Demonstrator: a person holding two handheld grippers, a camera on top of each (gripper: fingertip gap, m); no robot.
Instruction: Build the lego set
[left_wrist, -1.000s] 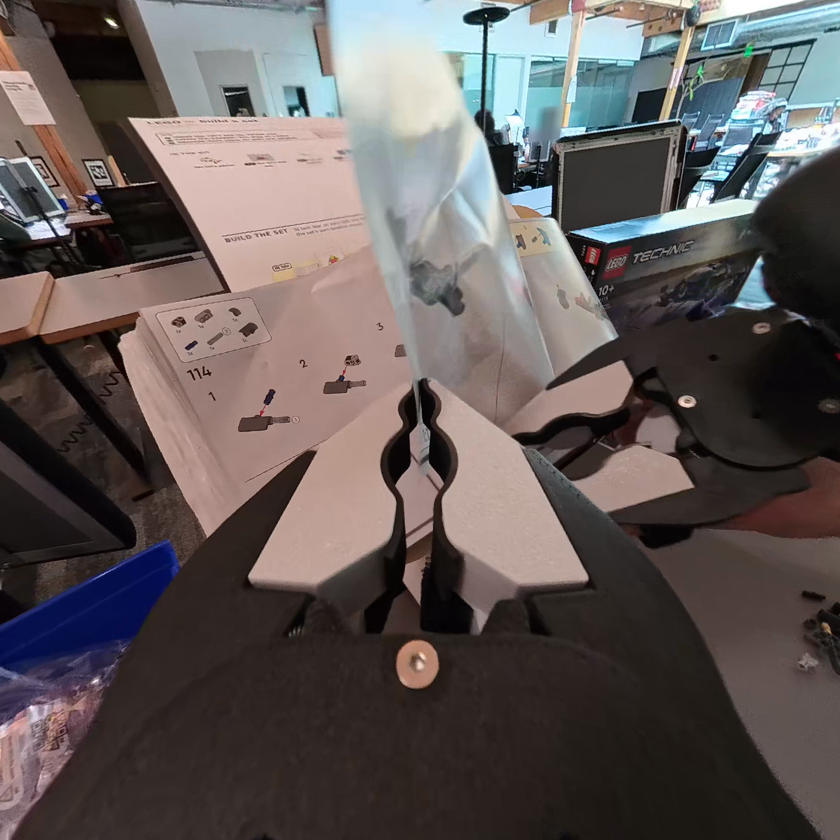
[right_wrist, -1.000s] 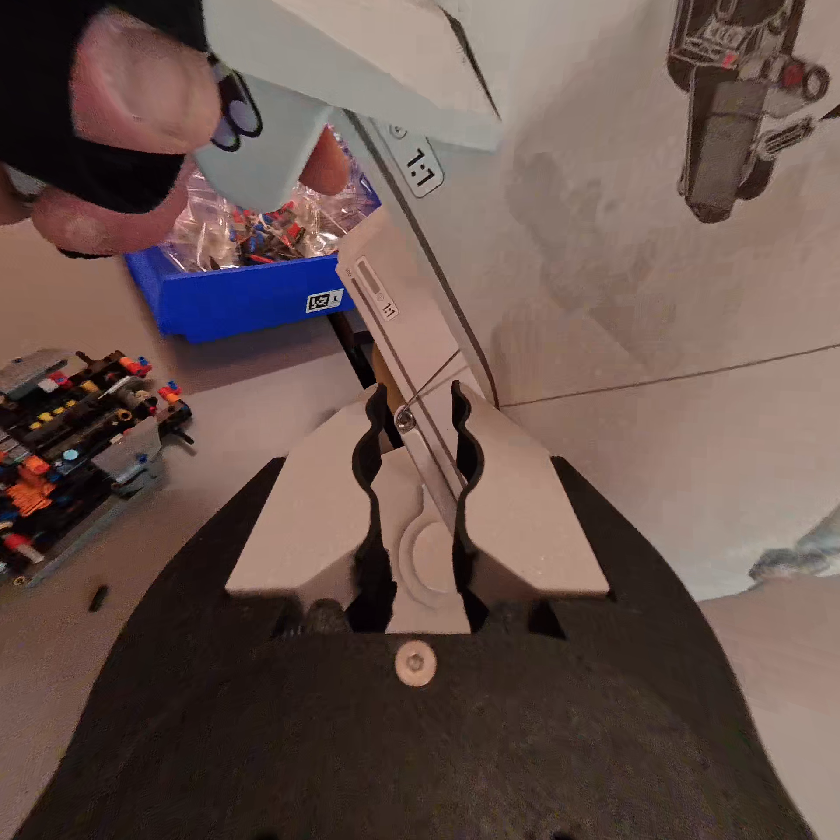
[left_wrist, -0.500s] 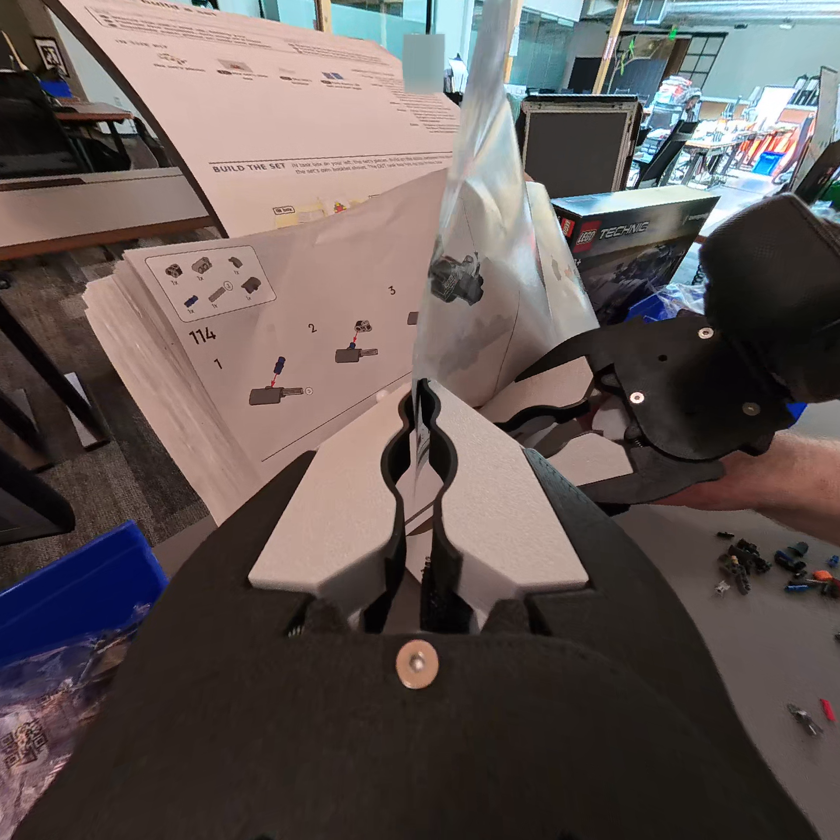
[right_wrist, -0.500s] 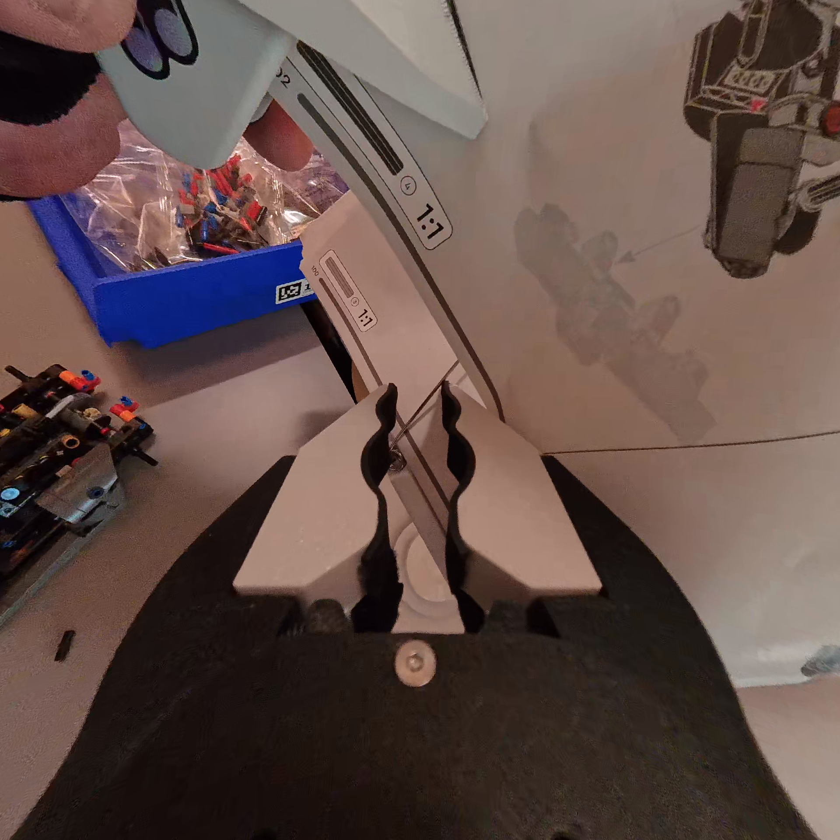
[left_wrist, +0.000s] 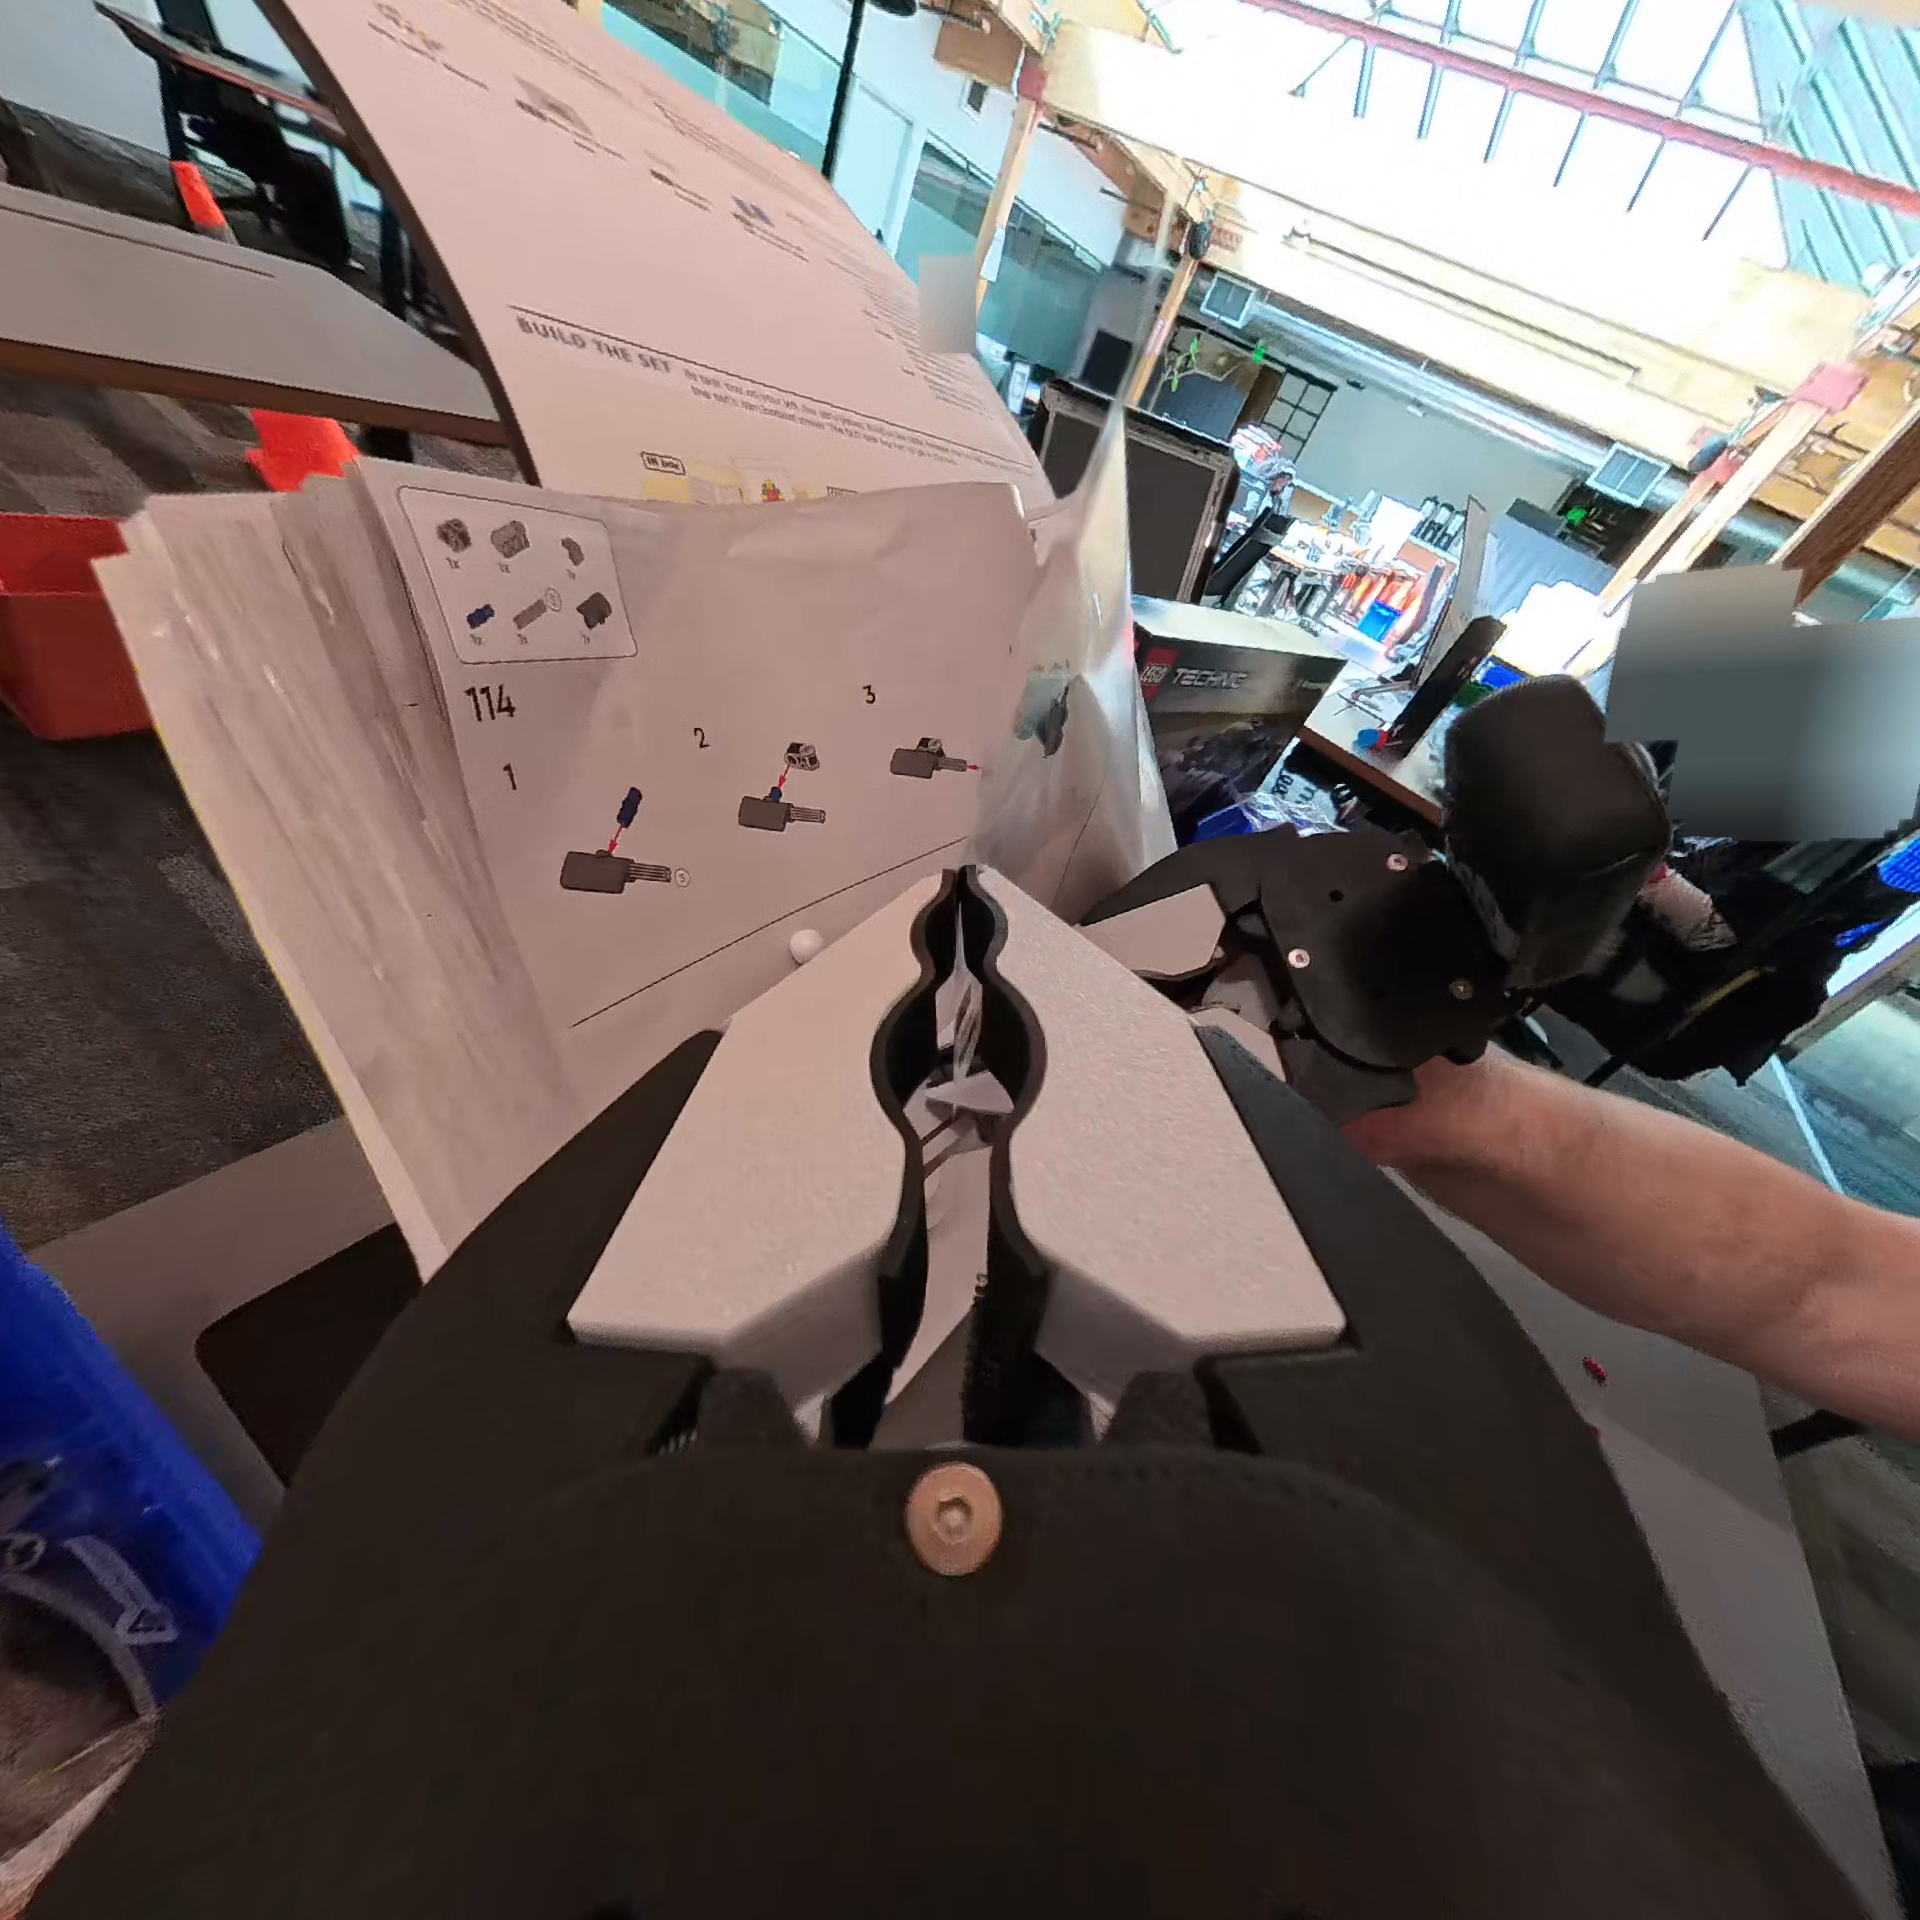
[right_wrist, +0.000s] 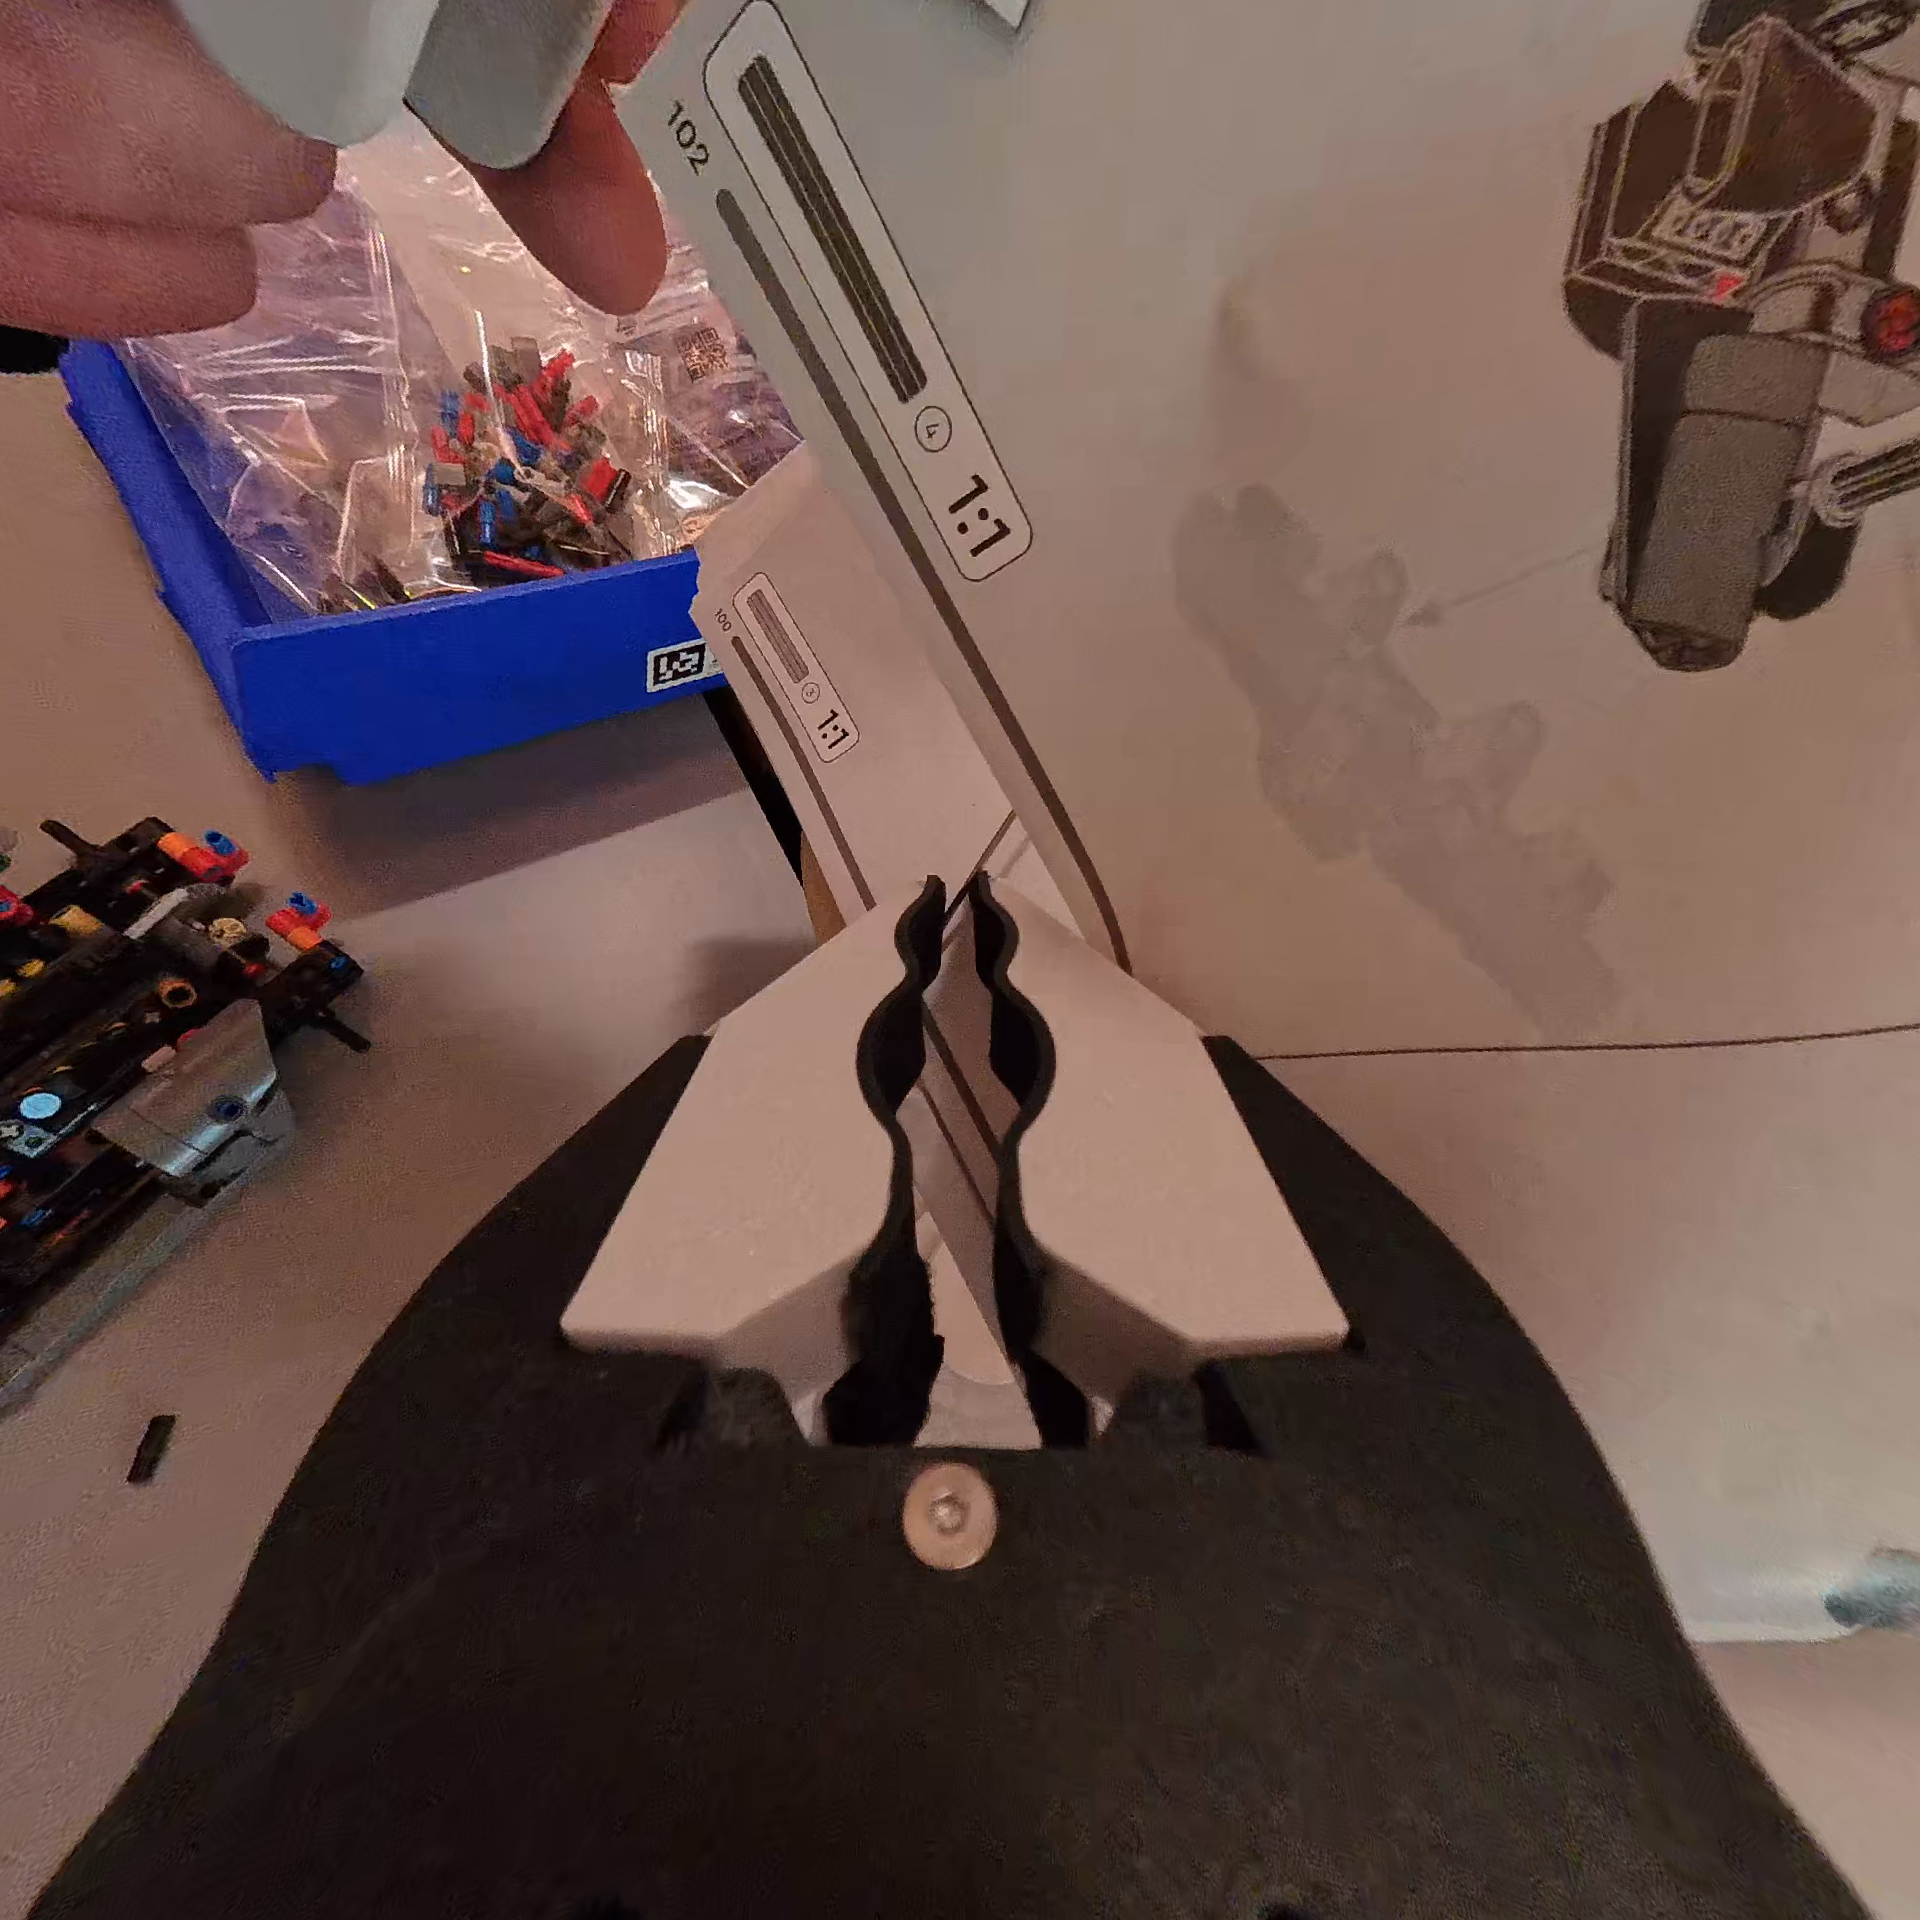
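Left gripper (left_wrist: 961, 883): jaws closed on a page edge of the instruction booklet (left_wrist: 727, 665), frame centre. Right gripper (right_wrist: 956, 894): jaws narrow, pinching another page. Partly built Lego model (right_wrist: 135, 1029) lies at left; blue bin (right_wrist: 436, 675) of bagged parts sits upper left.

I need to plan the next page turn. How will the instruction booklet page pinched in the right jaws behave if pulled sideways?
Probably floppy: the instruction booklet page already curves while the right gripper pinches its edge. It looks thin, since print shows faintly through, so a sharp tug might tear or crease it. Likely very light.
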